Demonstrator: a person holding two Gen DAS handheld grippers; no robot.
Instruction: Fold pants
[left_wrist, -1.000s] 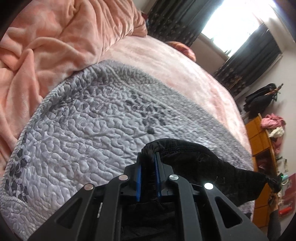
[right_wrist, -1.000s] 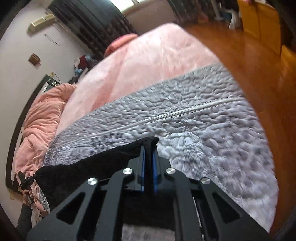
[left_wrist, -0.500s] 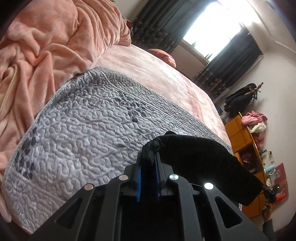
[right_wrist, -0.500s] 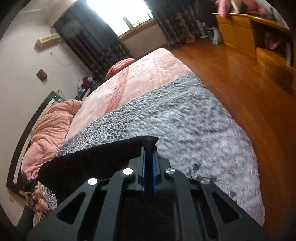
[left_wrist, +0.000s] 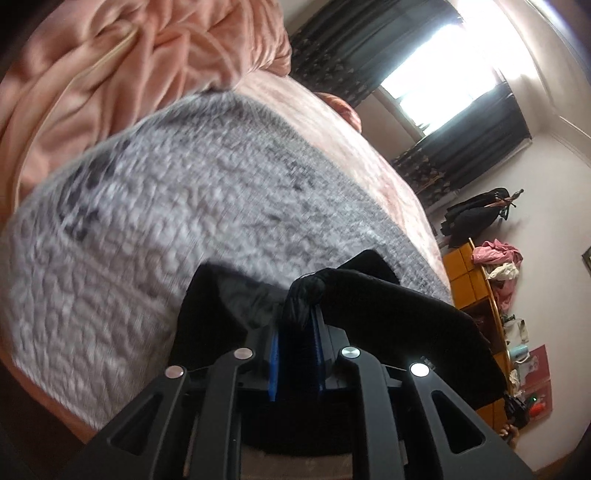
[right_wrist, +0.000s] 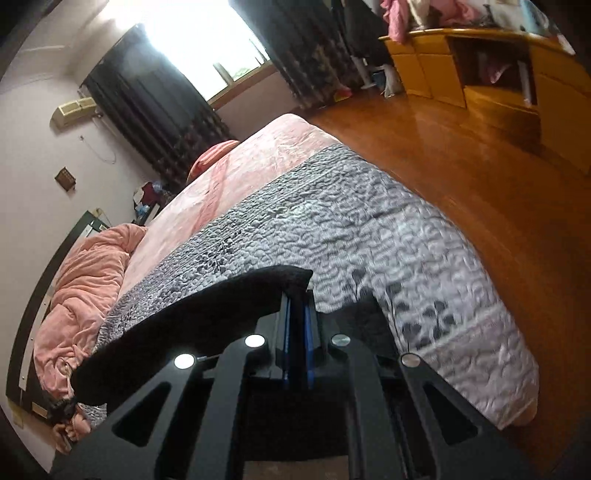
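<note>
The black pants (left_wrist: 399, 317) hang stretched between my two grippers, lifted above the grey quilted bedspread (left_wrist: 155, 221). My left gripper (left_wrist: 297, 314) is shut on a bunched corner of the pants. My right gripper (right_wrist: 297, 299) is shut on the other corner of the pants (right_wrist: 192, 328), whose edge runs away to the left toward the other gripper. The lower part of the pants is hidden below both grippers.
A pink blanket (left_wrist: 110, 74) is heaped at the head of the bed, with a pink sheet (right_wrist: 251, 162) beyond the bedspread (right_wrist: 369, 229). A wood floor (right_wrist: 480, 166) and a yellow dresser (right_wrist: 498, 77) lie to the right of the bed.
Both grippers have risen and tilted upward with the pants held taut between them. The bed now sits lower and farther in both views, and more of the room shows.
</note>
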